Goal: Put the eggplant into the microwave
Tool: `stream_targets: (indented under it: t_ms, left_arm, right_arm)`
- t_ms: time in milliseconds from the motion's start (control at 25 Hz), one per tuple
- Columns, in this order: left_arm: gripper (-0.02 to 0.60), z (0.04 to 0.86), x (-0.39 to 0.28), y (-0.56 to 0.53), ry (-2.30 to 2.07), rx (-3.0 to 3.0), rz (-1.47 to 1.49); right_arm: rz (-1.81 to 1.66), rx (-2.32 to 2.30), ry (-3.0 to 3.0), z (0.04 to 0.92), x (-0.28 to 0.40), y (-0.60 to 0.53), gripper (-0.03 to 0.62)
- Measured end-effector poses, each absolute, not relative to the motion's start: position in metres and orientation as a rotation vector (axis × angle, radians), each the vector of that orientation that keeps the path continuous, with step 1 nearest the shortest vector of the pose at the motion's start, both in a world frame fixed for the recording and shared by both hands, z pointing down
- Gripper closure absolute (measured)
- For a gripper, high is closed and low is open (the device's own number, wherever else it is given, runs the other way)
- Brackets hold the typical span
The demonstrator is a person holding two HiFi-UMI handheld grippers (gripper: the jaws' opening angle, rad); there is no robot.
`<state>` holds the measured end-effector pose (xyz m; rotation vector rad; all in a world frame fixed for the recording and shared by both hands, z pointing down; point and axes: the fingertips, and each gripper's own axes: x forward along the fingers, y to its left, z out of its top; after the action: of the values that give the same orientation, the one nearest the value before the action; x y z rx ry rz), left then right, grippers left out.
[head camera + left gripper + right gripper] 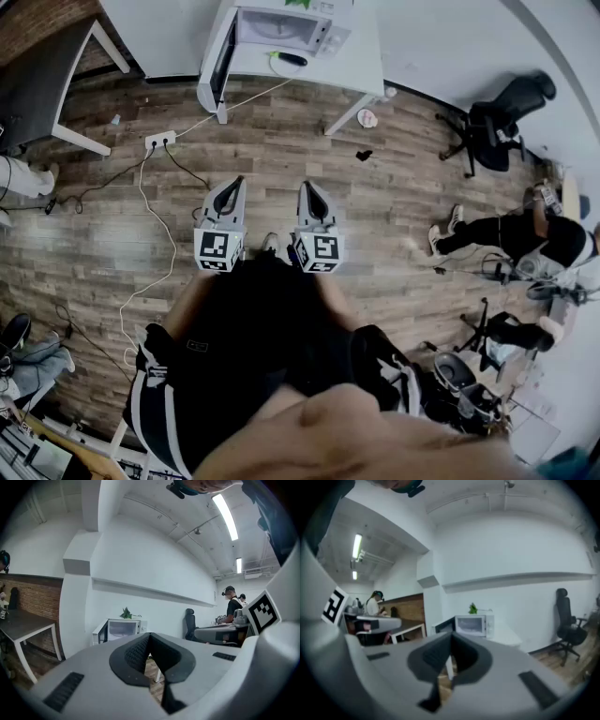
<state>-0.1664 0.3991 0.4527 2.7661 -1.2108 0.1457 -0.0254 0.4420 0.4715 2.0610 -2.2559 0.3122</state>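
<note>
Left claw (pixel 236 181) and right claw (pixel 306 186) are hanging closed, empty; the eggplant (pixel 289 59) is lying crosswise well ahead, nearer the right one

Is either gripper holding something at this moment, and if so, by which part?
Nothing is held. The left gripper and the right gripper both have their jaws together with nothing between them; the eggplant lies on the white table.

1 white microwave (pixel 281 26), top centre of the head view, upright on a white table (pixel 349 67), door swung open toward frame left, 1 dark eggplant (pixel 291 59), green stem end, lying flat on the table just in front of the microwave
</note>
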Motion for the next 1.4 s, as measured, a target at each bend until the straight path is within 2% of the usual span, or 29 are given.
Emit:
stream_targets:
  t_ms: [960, 1400]
  left_arm:
    - [0.552, 0.451, -0.098, 0.436, -1.325, 2.741, 0.130]
    - [0.552, 0.463, -0.090, 0.400, -1.350, 2.699, 0.154]
  right_arm:
    - [0.381, 1.943, -2.413, 0.484, 0.032, 0.451, 0.565]
    - [0.425, 1.946, -2.412, 0.497, 0.045, 0.419, 0.565]
